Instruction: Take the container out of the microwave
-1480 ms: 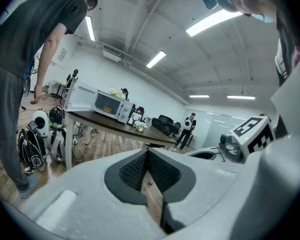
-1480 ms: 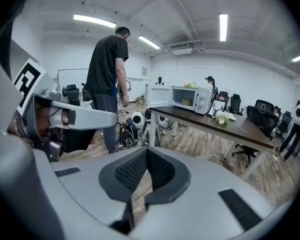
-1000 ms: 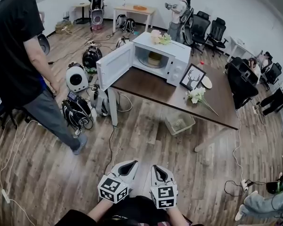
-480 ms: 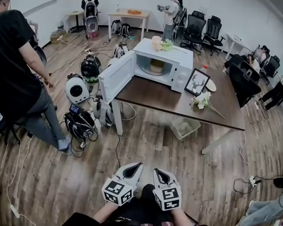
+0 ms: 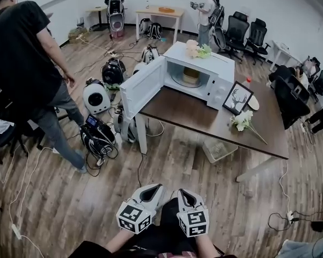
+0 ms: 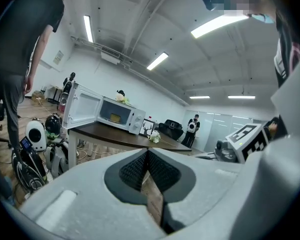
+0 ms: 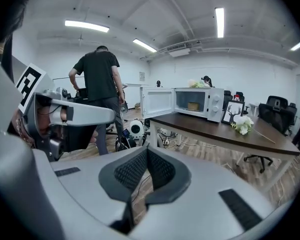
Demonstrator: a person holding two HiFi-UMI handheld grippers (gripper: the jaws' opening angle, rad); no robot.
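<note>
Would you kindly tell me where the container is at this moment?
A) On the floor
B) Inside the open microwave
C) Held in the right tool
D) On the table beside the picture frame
B: the container sits inside the microwave, whose door stands swung open.

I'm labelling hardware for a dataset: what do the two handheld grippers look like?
Both the left gripper and the right gripper have smooth light-grey, wedge-shaped shells that taper toward the tips. Dark ribbed pads line the jaws. Each gripper carries a cube of black-and-white square markers at its rear.
</note>
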